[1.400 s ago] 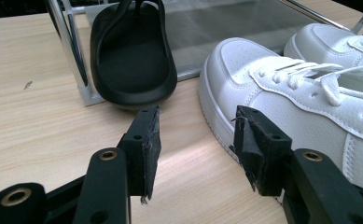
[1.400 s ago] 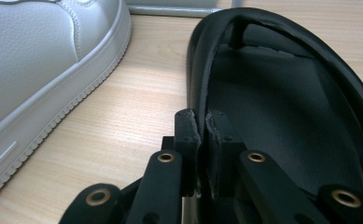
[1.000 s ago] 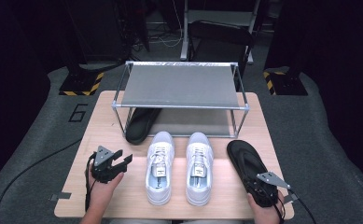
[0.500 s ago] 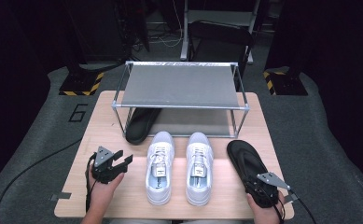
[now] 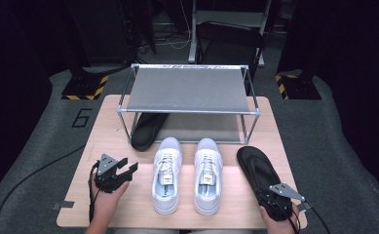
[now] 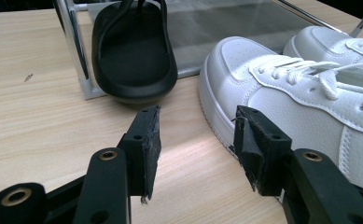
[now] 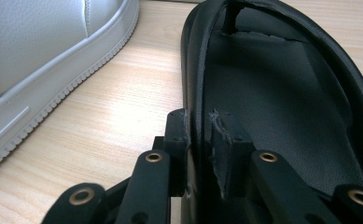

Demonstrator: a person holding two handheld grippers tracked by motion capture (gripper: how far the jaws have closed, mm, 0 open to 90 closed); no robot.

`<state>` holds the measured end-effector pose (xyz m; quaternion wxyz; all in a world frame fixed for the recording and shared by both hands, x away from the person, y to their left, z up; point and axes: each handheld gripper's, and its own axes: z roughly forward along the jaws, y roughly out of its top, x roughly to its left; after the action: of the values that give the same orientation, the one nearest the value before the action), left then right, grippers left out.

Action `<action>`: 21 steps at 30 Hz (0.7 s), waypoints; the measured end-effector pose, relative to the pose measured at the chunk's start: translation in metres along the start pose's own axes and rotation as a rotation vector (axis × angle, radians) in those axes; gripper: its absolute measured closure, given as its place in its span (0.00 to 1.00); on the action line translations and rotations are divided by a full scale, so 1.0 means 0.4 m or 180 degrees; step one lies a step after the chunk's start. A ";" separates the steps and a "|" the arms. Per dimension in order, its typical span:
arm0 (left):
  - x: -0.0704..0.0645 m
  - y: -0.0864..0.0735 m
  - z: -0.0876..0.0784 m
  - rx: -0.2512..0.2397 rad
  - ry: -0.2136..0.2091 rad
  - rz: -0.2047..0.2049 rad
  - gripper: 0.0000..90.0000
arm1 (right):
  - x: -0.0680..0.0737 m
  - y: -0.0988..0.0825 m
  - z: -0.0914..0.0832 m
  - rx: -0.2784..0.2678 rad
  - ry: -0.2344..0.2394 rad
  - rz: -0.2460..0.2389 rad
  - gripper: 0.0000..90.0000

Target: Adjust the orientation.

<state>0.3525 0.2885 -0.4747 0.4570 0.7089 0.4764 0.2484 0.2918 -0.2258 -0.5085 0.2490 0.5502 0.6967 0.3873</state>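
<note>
A black sandal (image 5: 257, 168) lies on the table's right side, toe pointing away. My right gripper (image 5: 274, 196) is at its heel. In the right gripper view the jaws have just been closing and the pads of my right gripper (image 7: 198, 116) pinch the rim of the sandal (image 7: 272, 93) between them. My left gripper (image 5: 128, 169) hovers open over the wood left of a pair of white sneakers (image 5: 166, 175). Nothing is between the pads of the left gripper (image 6: 195, 126), and the nearer sneaker's toe (image 6: 300, 93) lies just to their right.
A metal shoe rack (image 5: 189, 90) with a grey shelf stands at the back of the wooden table (image 5: 109, 126). A second black sandal (image 5: 148, 129) pokes out from under the rack's left end. The second white sneaker (image 5: 207, 175) sits between its mate and the gripped sandal.
</note>
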 end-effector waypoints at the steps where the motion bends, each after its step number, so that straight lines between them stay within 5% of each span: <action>1: 0.001 0.000 -0.001 0.0005 -0.0002 -0.0008 0.57 | 0.000 0.001 0.001 0.0002 -0.0002 0.0012 0.86; 3: 0.001 -0.001 -0.001 0.0000 -0.0003 -0.0012 0.57 | 0.001 0.003 0.002 0.0002 0.0025 -0.0030 0.93; 21: 0.005 -0.006 -0.003 -0.0023 0.0017 -0.0043 0.57 | -0.003 0.004 0.002 0.0015 0.0080 -0.0025 0.94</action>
<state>0.3513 0.2911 -0.4764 0.4599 0.7033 0.4815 0.2489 0.2935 -0.2265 -0.5079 0.2405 0.5431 0.7028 0.3915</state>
